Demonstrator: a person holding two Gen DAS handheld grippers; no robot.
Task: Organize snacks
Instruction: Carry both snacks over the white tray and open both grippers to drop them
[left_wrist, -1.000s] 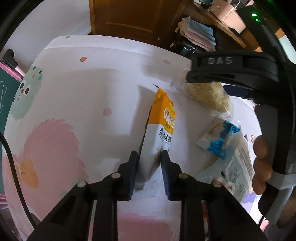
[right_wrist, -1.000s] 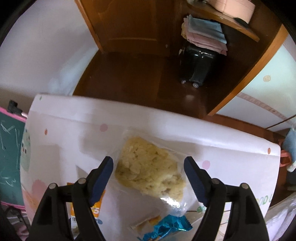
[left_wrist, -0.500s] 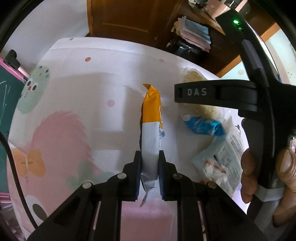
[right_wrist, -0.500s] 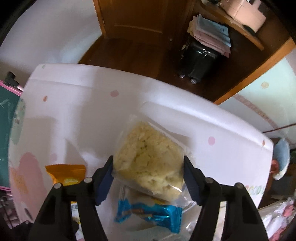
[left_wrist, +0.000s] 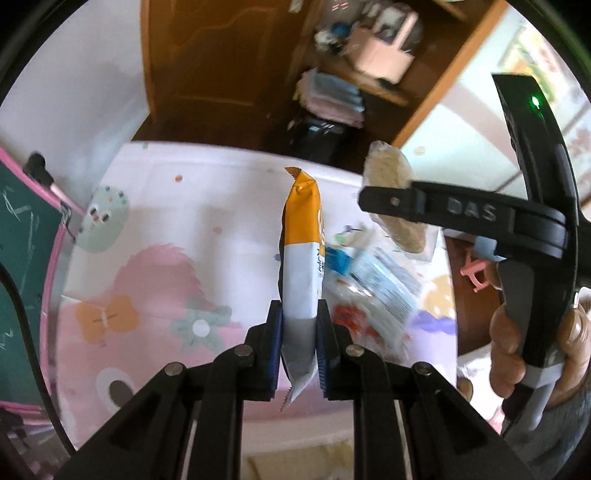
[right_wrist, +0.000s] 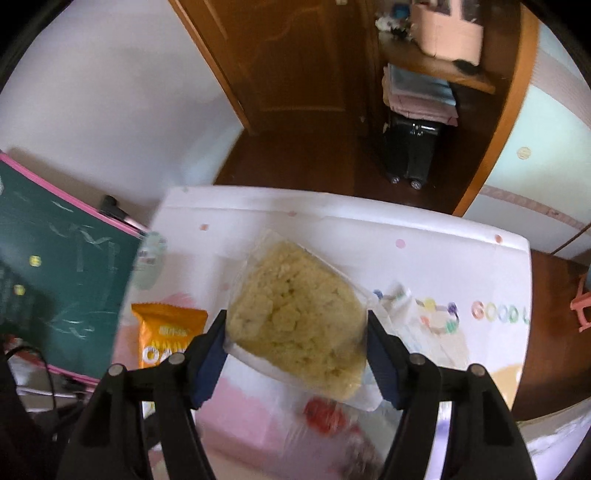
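Note:
My left gripper (left_wrist: 298, 332) is shut on the lower end of an orange and white snack packet (left_wrist: 302, 254), which stands on edge above the table. The same orange packet (right_wrist: 166, 334) shows at the lower left of the right wrist view. My right gripper (right_wrist: 295, 336) is shut on a clear bag of pale yellow crumbly snack (right_wrist: 295, 317), its blue pads (right_wrist: 212, 350) pressing both sides. From the left wrist view, that yellow snack bag (left_wrist: 391, 199) hangs in the air under the right gripper's black frame, with a hand (left_wrist: 532, 336) on its handle.
Other snacks lie on the cartoon-print table cover (left_wrist: 155, 288): a blue packet (left_wrist: 338, 260), a clear bag with red print (left_wrist: 369, 306). A green chalkboard with a pink frame (right_wrist: 55, 288) stands at the left. Beyond the far edge are a wooden door, a black suitcase (right_wrist: 412, 155) and shelves.
Both grippers closed on their snacks and rose from the table. The orange packet and the yellow snack bag now hang above the cover, and more of the room shows.

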